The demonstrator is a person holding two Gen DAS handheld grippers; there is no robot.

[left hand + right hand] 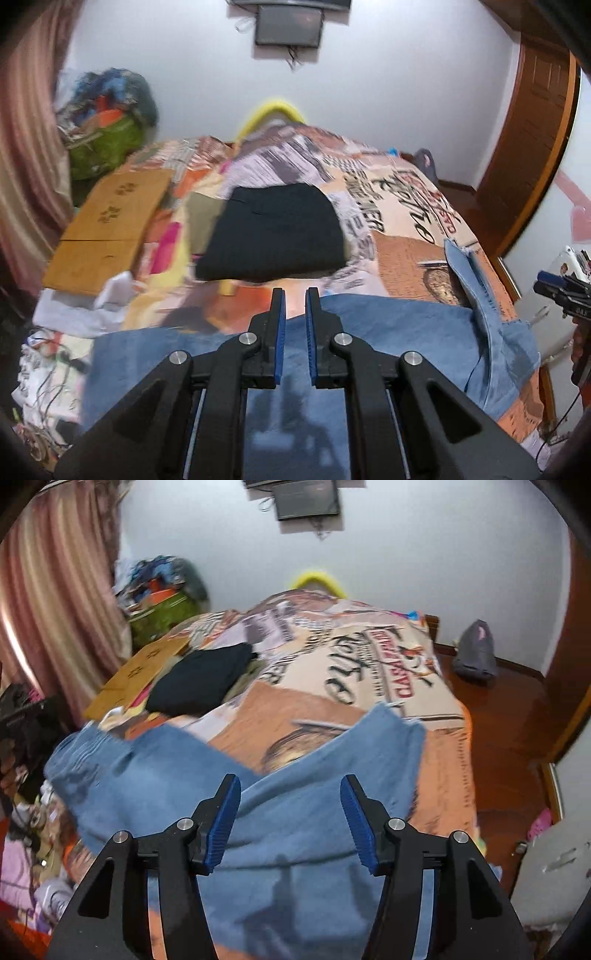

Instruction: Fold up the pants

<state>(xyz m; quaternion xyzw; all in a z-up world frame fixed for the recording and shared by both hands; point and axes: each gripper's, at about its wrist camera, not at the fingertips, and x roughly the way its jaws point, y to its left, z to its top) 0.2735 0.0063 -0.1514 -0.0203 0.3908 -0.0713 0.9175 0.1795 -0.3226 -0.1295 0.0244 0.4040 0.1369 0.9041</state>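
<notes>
Left wrist view shows the left gripper (294,295) with its blue-padded fingers drawn close, a narrow gap left between them and nothing in it; whether they touch the cloth below cannot be told. The blue jeans (388,332) lie spread on the patterned bedspread (402,254) directly under and ahead of this tool, one leg folded up to its right. Beyond the fingertips sits a folded black garment (275,236), with a flat cardboard sheet (110,225) further left.

Right wrist view shows the right gripper (290,786) spread wide, holding nothing, above the jeans (295,812), whose frayed leg end reaches ahead and right of it. A green bag (162,616) stuffed with colourful clothes stands far ahead to the left. Only this view shows the grey bag (474,651) on the wooden floor (506,716); only the left view catches the other gripper (561,288) at its right edge.
</notes>
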